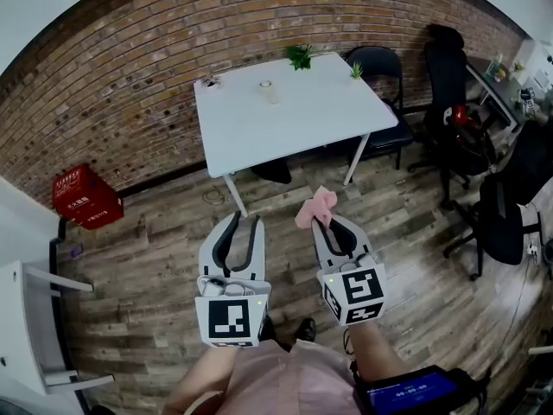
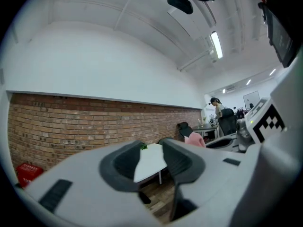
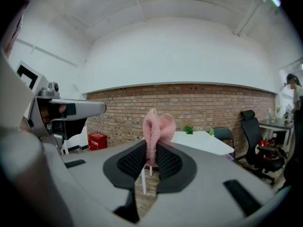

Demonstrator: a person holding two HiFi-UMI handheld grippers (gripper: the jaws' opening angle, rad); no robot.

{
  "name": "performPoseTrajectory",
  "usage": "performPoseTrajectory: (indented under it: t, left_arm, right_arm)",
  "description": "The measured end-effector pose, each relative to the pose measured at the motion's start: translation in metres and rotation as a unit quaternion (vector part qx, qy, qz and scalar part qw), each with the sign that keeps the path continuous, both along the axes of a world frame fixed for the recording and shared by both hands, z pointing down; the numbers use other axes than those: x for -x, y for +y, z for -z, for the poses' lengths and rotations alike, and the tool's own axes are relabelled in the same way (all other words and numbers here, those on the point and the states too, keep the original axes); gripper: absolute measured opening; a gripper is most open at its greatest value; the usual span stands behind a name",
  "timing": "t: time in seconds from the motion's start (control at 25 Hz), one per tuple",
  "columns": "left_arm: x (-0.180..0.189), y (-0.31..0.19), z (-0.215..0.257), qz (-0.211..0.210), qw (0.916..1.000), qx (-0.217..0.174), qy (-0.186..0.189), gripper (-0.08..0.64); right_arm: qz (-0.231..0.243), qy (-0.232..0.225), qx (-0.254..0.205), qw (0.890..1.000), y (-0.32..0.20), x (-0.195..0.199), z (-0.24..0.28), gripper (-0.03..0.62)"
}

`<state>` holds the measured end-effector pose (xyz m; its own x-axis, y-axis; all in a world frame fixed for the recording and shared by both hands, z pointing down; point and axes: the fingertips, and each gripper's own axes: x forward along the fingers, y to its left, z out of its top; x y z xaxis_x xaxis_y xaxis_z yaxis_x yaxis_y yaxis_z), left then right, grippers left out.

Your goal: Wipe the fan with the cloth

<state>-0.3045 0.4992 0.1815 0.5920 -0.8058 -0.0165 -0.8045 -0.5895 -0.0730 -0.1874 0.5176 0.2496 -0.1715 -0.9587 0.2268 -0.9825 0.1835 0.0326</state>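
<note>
Two claws side by side above the wood-plank floor (image 1: 155, 266): right claw (image 1: 328, 222) clenched on a crumpled pink knitted cloth (image 1: 314, 206) that sticks out past its tips; left claw (image 1: 245, 220) narrowly parted, nothing in it. No fan clearly made out. A small pale object (image 1: 267, 90) on the white square surface (image 1: 302, 124) straight ahead, well apart from both claws, may be it, too small to tell

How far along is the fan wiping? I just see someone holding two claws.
Done: the pink cloth is pinched in the right claw. In hand: no wiping yet; both claws are held short of the white table, the left claw empty. Left: reaching the fan and wiping it; a small white object on the table may be it, too small to tell.
</note>
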Motion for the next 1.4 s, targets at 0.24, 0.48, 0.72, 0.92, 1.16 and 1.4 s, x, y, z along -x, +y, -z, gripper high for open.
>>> performPoseTrajectory:
  t: [0.24,0.48,0.72,0.92,1.16,1.4]
  left_arm:
    - [-0.013,0.007,0.003,-0.003,1.0000,-0.007,-0.006,0.236]
    - [-0.036,0.014,-0.004,0.015,0.9998,0.001,-0.016,0.238]
    - [-0.059,0.011,-0.015,0.019,0.9994,0.013,-0.025,0.236]
    - [-0.065,-0.021,-0.024,0.027,0.9993,0.021,-0.015,0.238]
    - [-0.071,-0.093,-0.041,0.021,0.9993,0.027,-0.014,0.238]
    - [-0.072,-0.181,-0.042,0.008,0.9994,0.031,-0.011,0.238]
  right_arm:
    - [0.005,0.006,-0.002,1.000,0.007,-0.018,0.001,0.057]
    - [0.021,0.008,-0.002,1.000,0.009,-0.044,0.002,0.057]
    - [0.025,0.000,0.006,1.000,0.002,-0.066,-0.009,0.057]
    - [0.032,0.003,0.022,0.999,-0.025,-0.072,-0.023,0.057]
    - [0.026,0.008,0.034,0.999,-0.092,-0.081,-0.037,0.057]
    - [0.019,0.006,0.043,0.999,-0.175,-0.078,-0.039,0.057]
